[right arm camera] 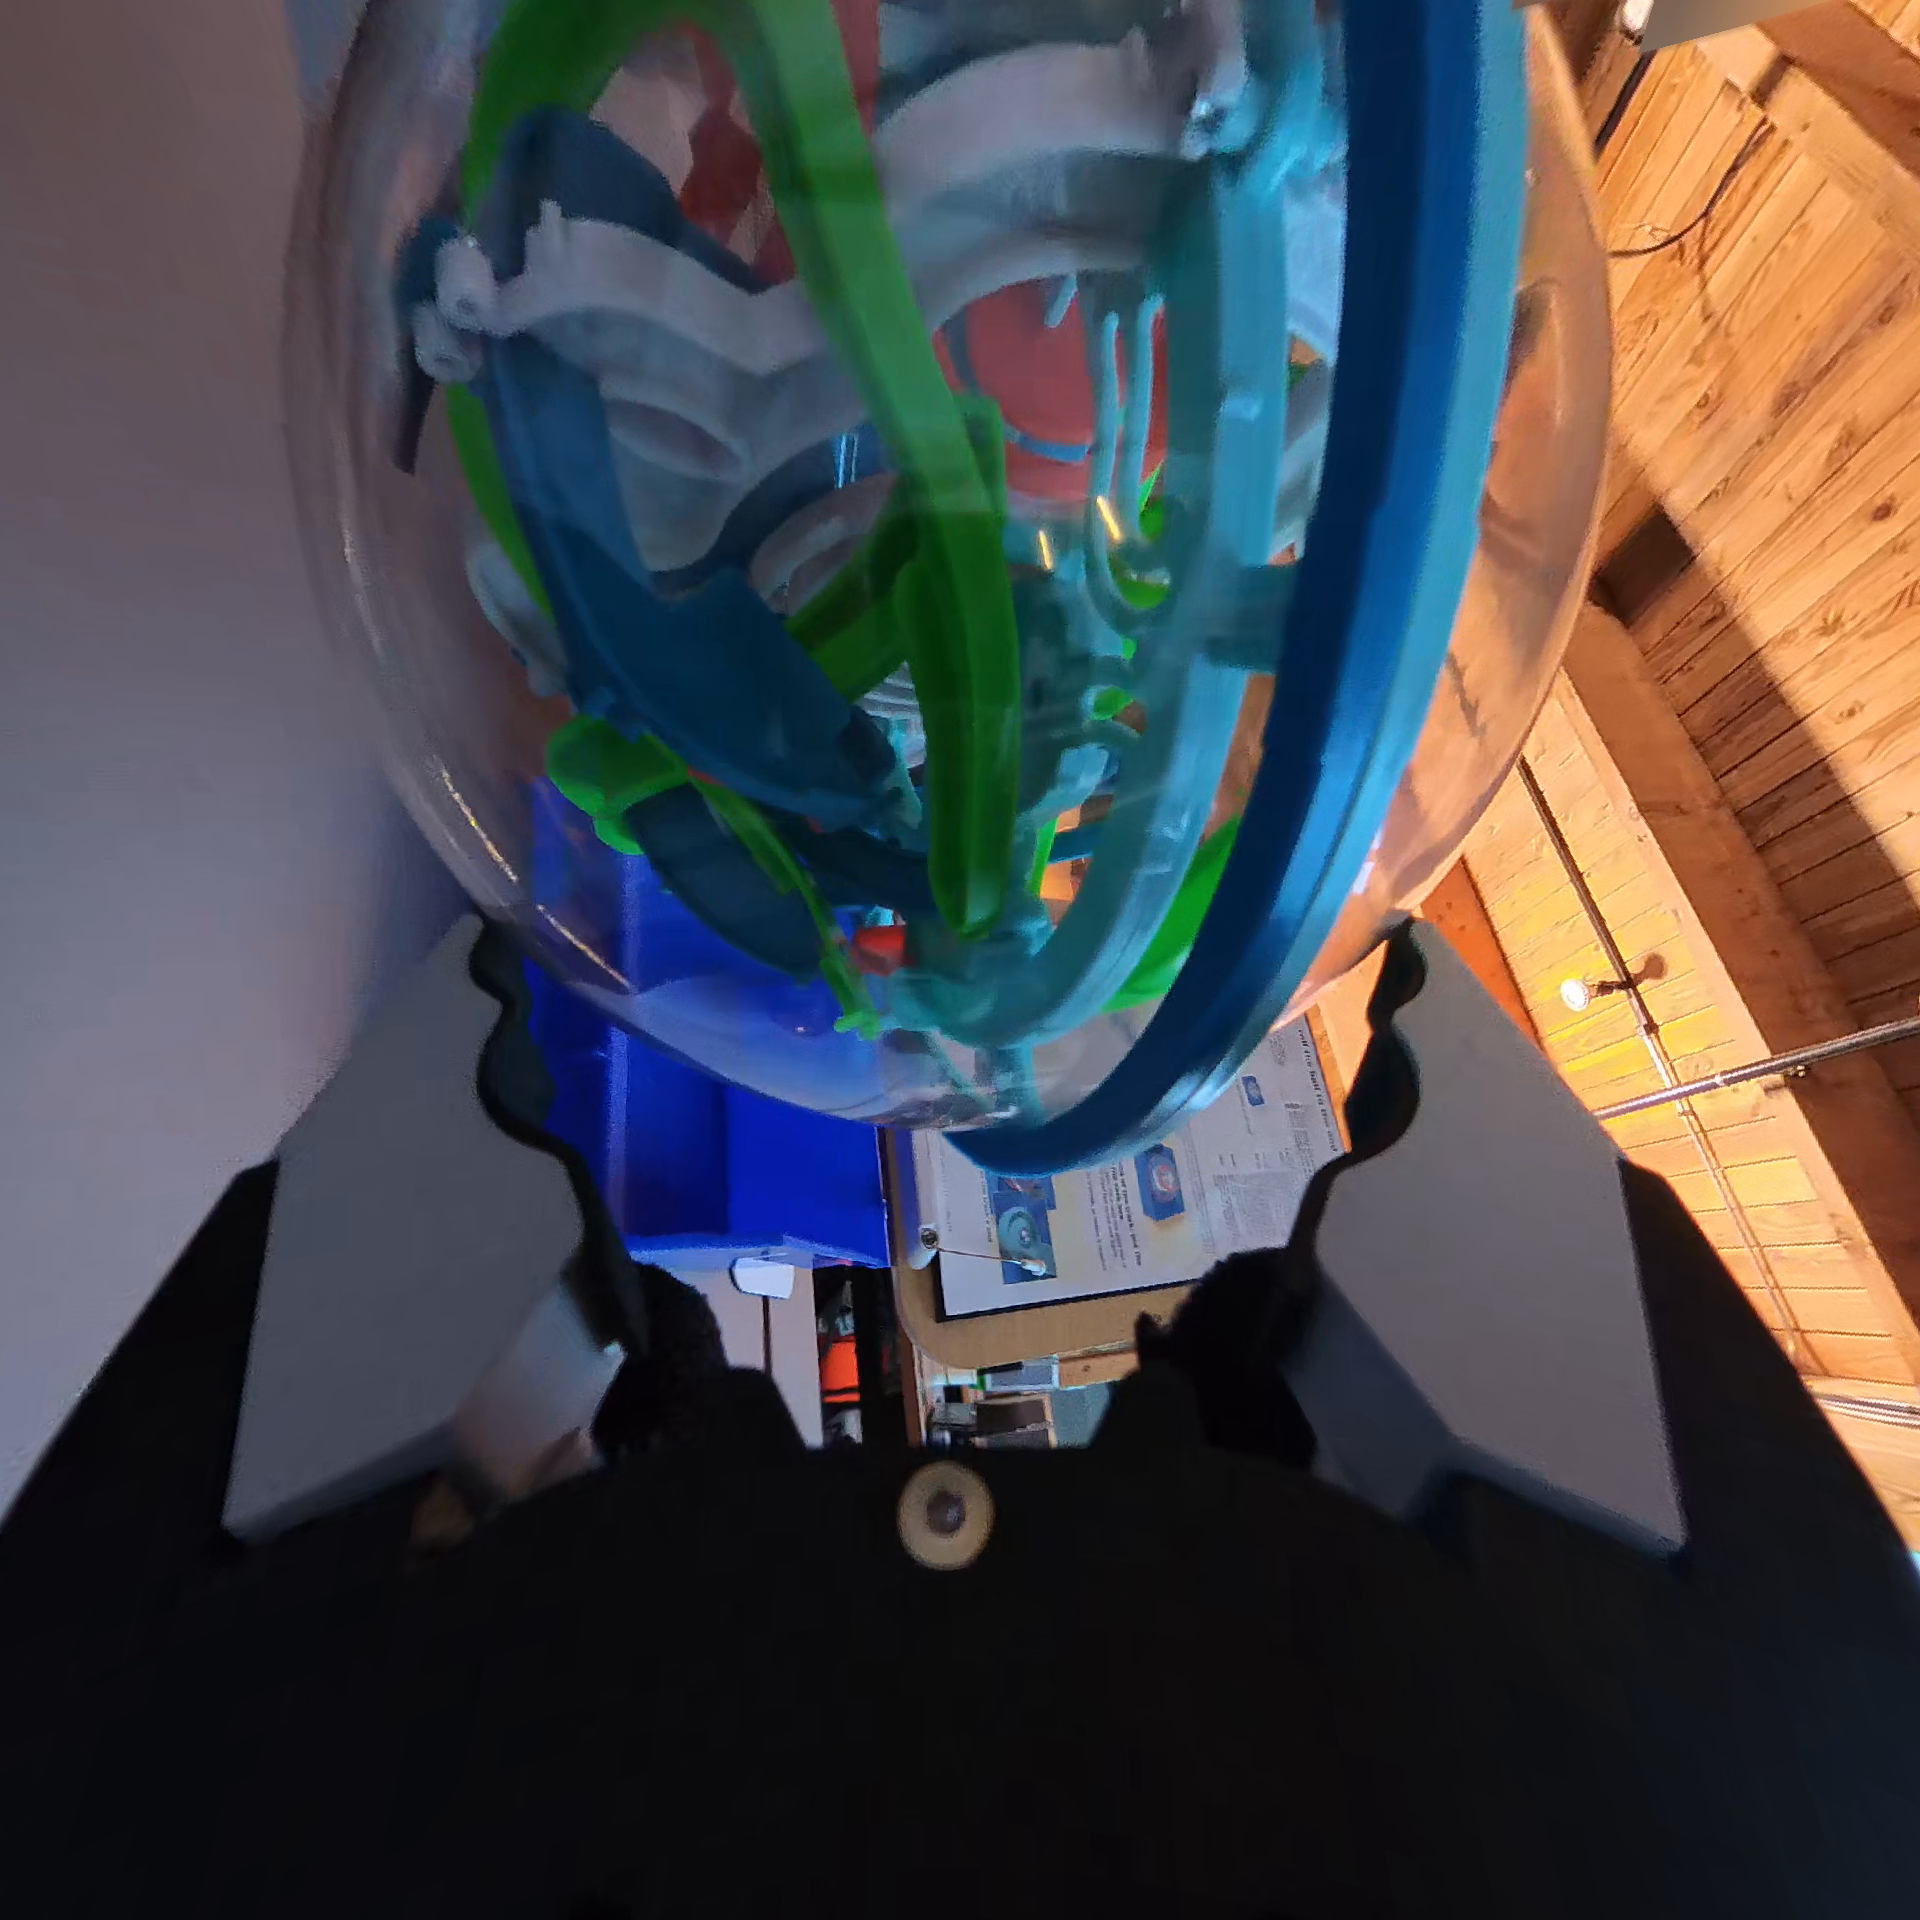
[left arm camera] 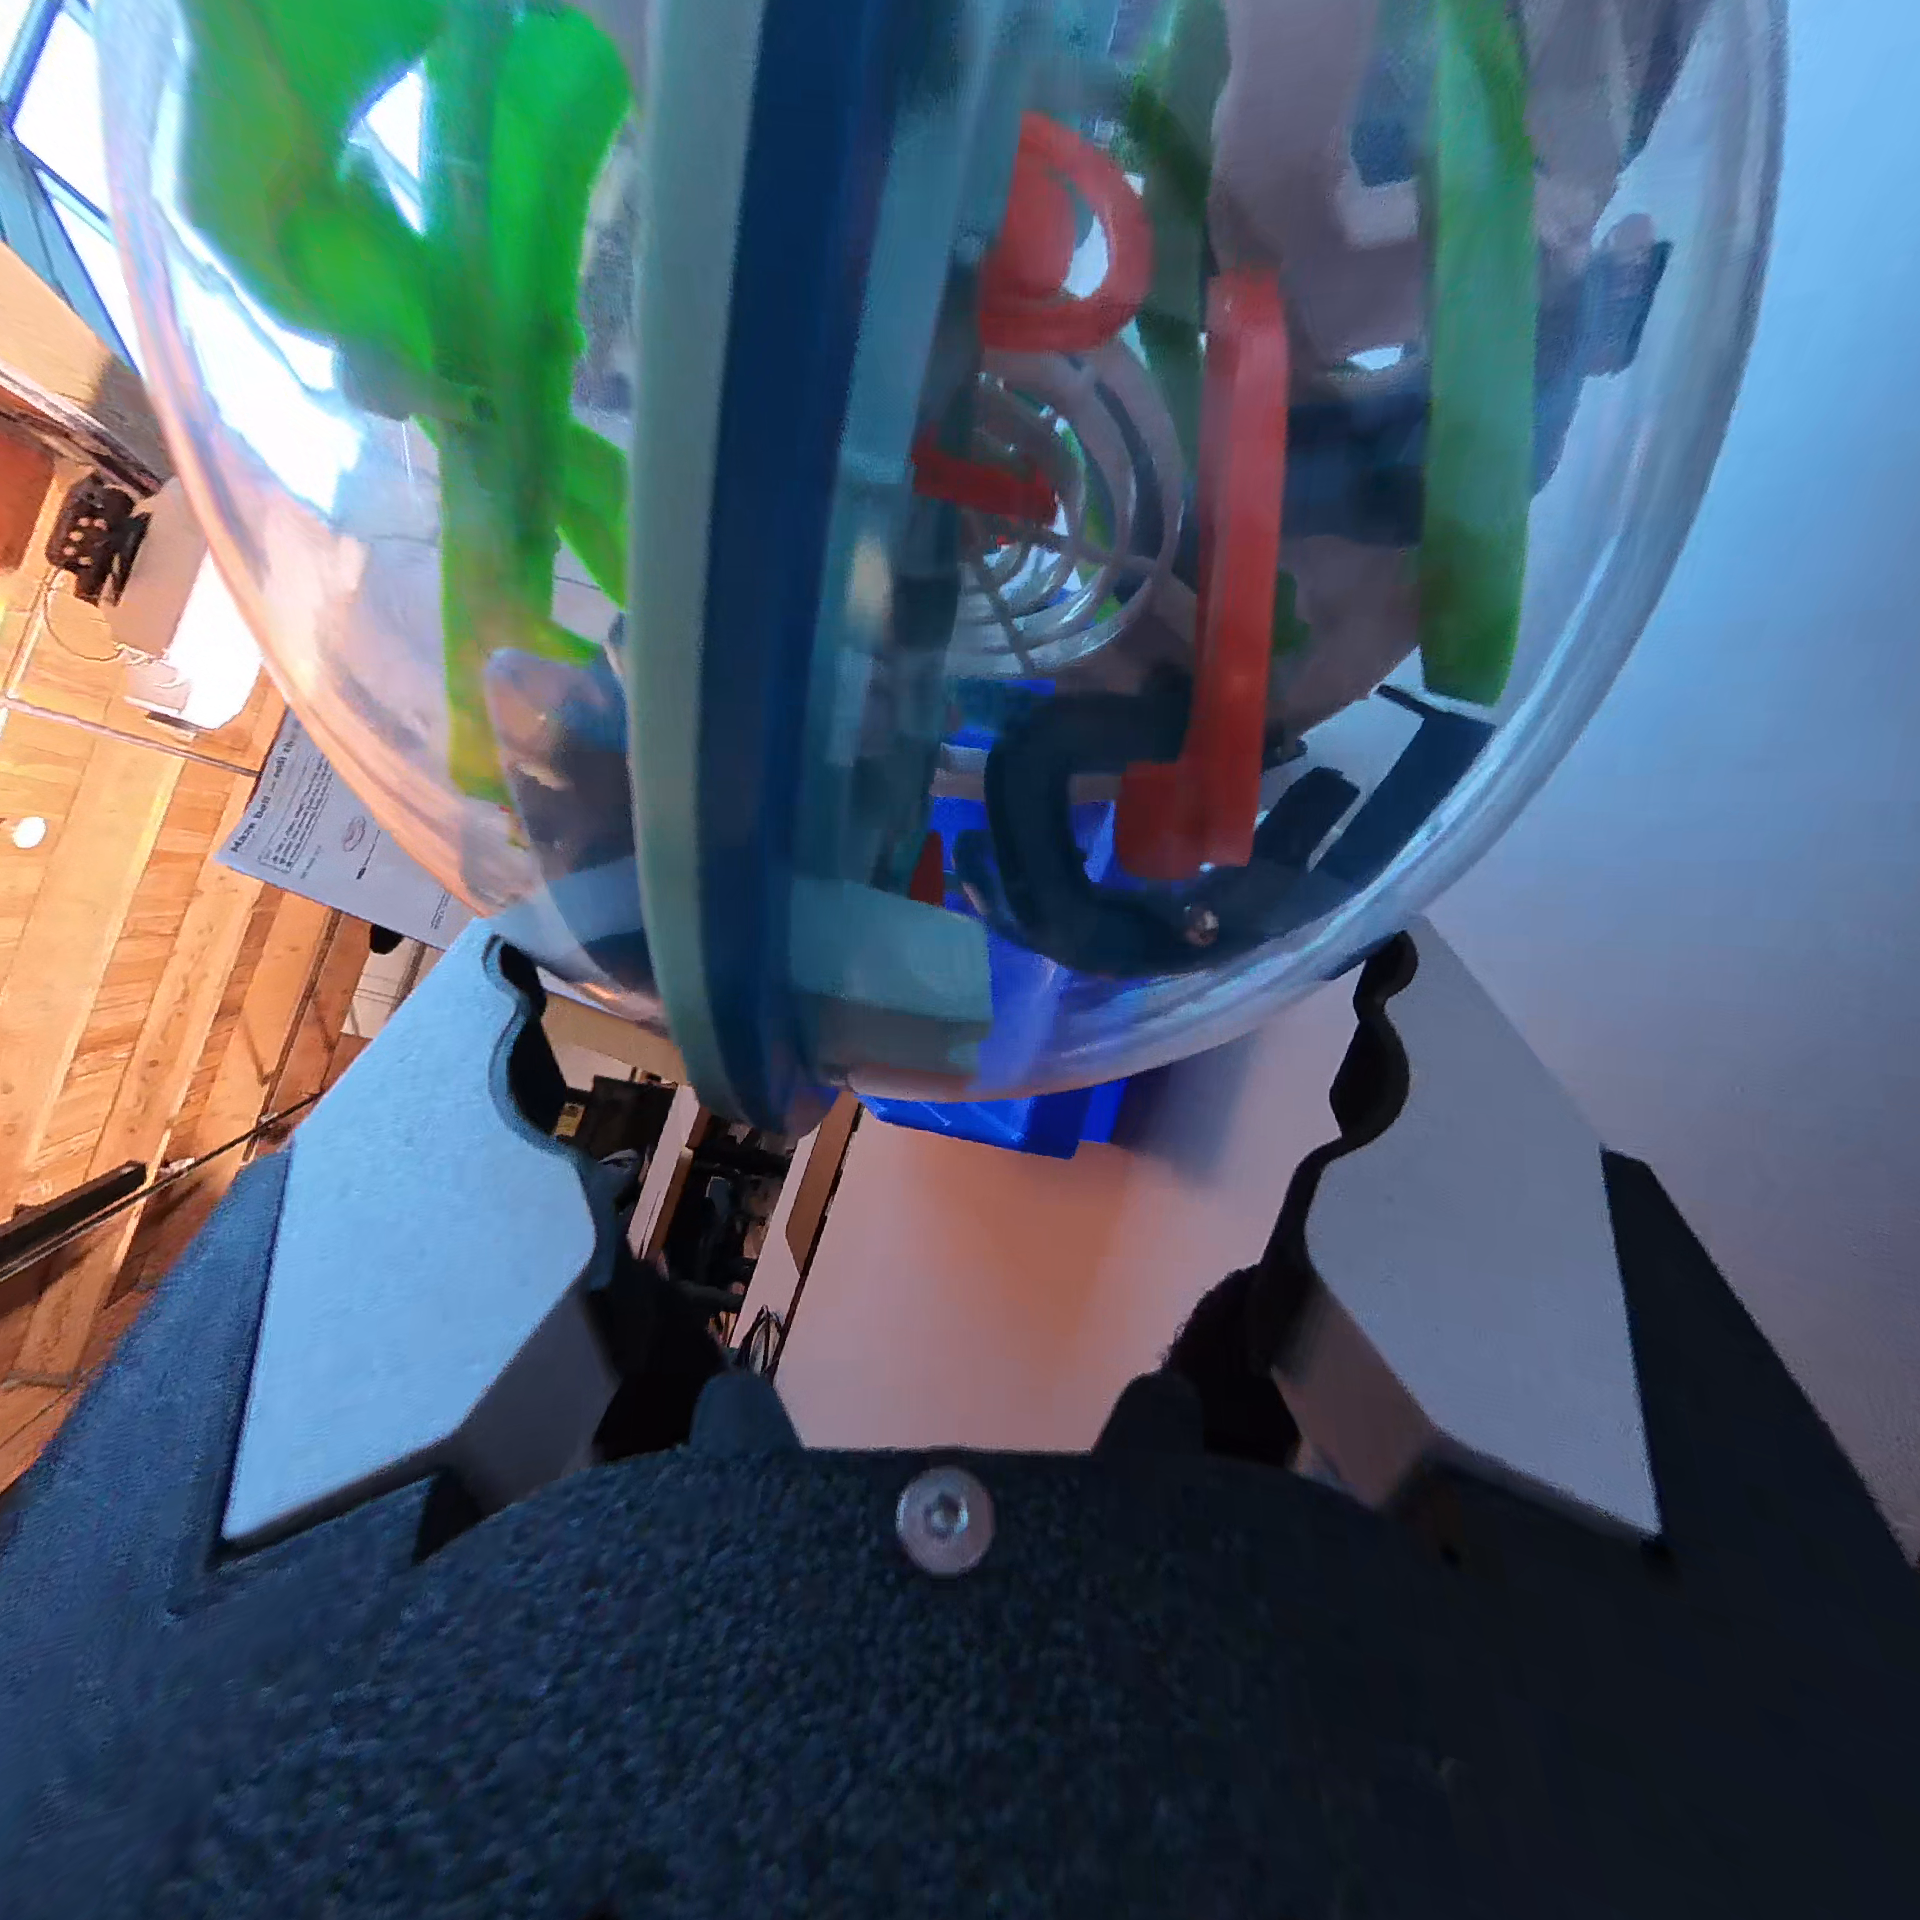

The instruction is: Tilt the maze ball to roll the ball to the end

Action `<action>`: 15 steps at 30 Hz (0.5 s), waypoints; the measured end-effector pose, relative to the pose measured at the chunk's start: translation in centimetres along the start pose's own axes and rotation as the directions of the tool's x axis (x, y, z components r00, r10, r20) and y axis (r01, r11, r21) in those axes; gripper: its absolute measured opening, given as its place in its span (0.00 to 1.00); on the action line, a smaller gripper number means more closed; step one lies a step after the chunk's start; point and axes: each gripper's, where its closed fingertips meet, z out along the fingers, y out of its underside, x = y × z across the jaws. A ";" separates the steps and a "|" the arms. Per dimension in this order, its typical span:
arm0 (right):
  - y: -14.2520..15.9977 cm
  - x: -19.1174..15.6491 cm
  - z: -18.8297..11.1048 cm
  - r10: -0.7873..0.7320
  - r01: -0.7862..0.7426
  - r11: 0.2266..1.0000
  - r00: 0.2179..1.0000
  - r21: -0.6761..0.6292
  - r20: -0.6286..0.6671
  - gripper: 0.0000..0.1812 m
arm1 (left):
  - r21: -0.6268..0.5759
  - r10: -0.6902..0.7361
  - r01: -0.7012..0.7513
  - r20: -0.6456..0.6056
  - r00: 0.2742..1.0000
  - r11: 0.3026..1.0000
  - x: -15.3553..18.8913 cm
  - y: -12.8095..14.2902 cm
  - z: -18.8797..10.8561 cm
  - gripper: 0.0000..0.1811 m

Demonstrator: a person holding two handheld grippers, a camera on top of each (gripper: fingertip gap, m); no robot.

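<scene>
The maze ball (left arm camera: pixel 935 468) is a clear sphere with a blue seam ring and green, red, grey and dark blue tracks inside. It fills the top of both views and is held up off the table, tilted. My left gripper (left arm camera: pixel 951 966) is spread wide, with both fingertips (left arm camera: pixel 509 966) pressed on the sphere's lower sides. My right gripper (right arm camera: pixel 940 966) clamps the maze ball (right arm camera: pixel 935 520) the same way from the other side. A small shiny round piece (left arm camera: pixel 1200 920) sits low in a dark track; I cannot tell if it is the rolling ball.
A blue bin (left arm camera: pixel 997 1127) stands on the pale table (left arm camera: pixel 1714 727) behind the sphere; it also shows in the right wrist view (right arm camera: pixel 675 1143). A printed sheet (left arm camera: pixel 312 821) and a poster board (right arm camera: pixel 1122 1195) stand beyond. Wooden walls (right arm camera: pixel 1714 520) surround the area.
</scene>
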 end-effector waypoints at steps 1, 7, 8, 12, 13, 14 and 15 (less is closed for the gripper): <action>0.0 0.3 0.1 -0.019 0.019 1.000 1.000 -0.004 0.002 0.85 | 0.003 -0.003 0.003 0.016 1.000 1.000 -0.2 0.0 0.0 0.82; -0.6 1.7 0.6 -0.079 0.079 0.997 0.997 -0.002 0.011 0.85 | 0.035 -0.014 0.011 0.081 0.997 0.999 -1.2 -0.4 -0.5 0.83; -0.6 1.8 0.7 -0.089 0.089 0.996 0.996 -0.005 0.008 0.85 | 0.036 -0.010 0.007 0.094 0.996 0.999 -1.4 -0.4 -0.6 0.83; -0.1 1.8 1.1 -0.093 0.093 0.995 0.996 -0.022 -0.015 0.85 | 0.044 0.014 -0.020 0.134 0.991 0.999 -1.6 -0.5 -0.8 0.82; 0.1 1.6 1.1 -0.082 0.082 0.996 0.996 -0.025 -0.019 0.85 | 0.042 0.021 -0.027 0.136 0.991 0.999 -1.4 -0.5 -0.7 0.83; 0.4 1.3 1.1 -0.072 0.071 0.997 0.997 -0.031 -0.025 0.85 | 0.041 0.028 -0.034 0.136 0.990 0.999 -1.2 -0.5 -0.6 0.82; 0.7 0.9 1.1 -0.061 0.060 0.998 0.998 -0.034 -0.030 0.85 | 0.037 0.036 -0.042 0.134 0.990 0.998 -1.0 -0.5 -0.5 0.82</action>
